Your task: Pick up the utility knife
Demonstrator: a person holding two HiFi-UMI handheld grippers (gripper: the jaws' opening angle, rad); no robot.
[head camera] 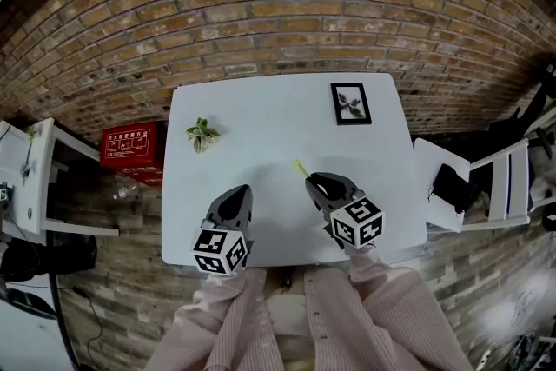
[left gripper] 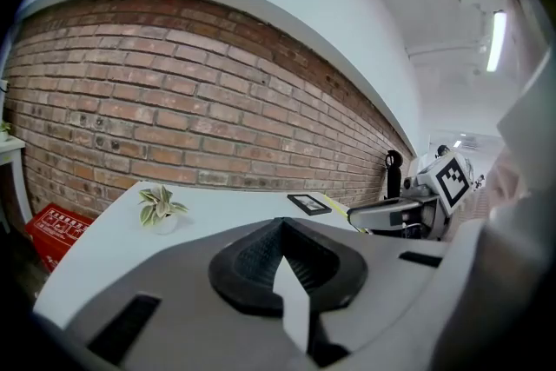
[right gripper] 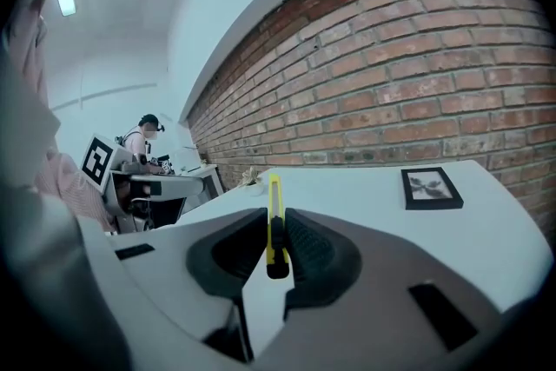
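Currently: right gripper, ribbed black pads clamped narrow on one slim yellow plastic utility knife. The knife's far end projects past the jaw tips, over the smooth white rectangular table. Left gripper: pads pressed together, nothing between. Each gripper carries one black-and-white marker cube. On the table: one small leafy potted plant, one black-framed picture. Beside the table: one red box, white print unreadable. Rough brick wall behind.
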